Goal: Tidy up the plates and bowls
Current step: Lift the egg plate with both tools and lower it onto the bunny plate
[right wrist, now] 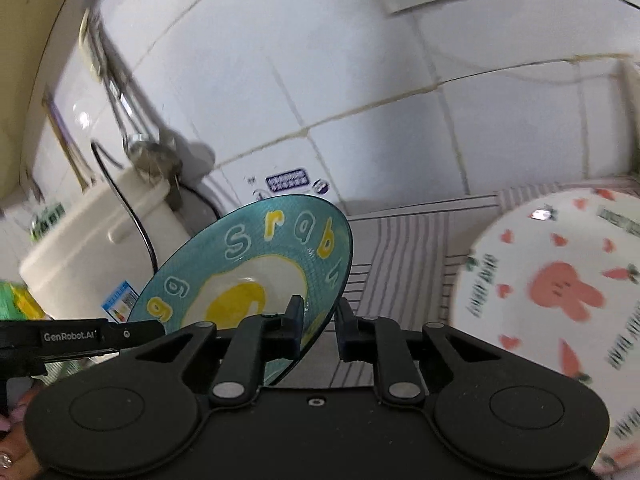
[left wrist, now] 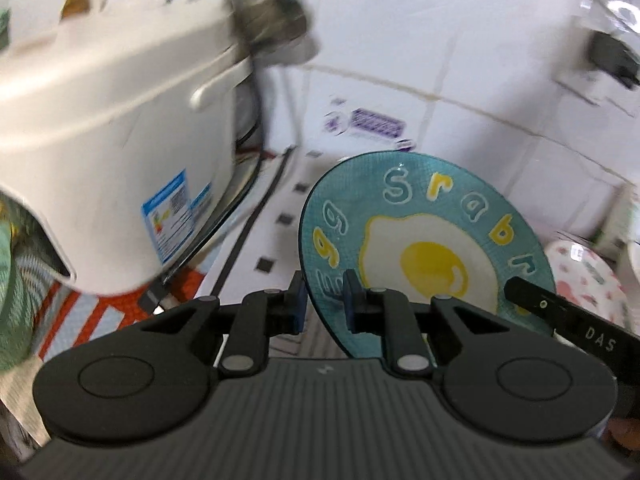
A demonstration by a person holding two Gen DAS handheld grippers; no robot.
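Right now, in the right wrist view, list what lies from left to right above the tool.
white rice cooker → teal egg plate → striped cloth → white bunny plate.

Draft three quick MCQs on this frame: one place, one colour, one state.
1. In the right wrist view, where is the bunny plate relative to the teal plate?
A. to its right
B. to its left
C. stacked on top of it

2. What colour is the yolk painted on the teal plate?
A. red
B. yellow
C. black

3. How is the teal plate positioned?
A. flat on the counter
B. face down under a bowl
C. tilted, with fingers on its rim

Answers:
1. A: the bunny plate sits right of the teal plate.
2. B: the centre blob is yellow.
3. C: the left gripper and right gripper each straddle its rim.
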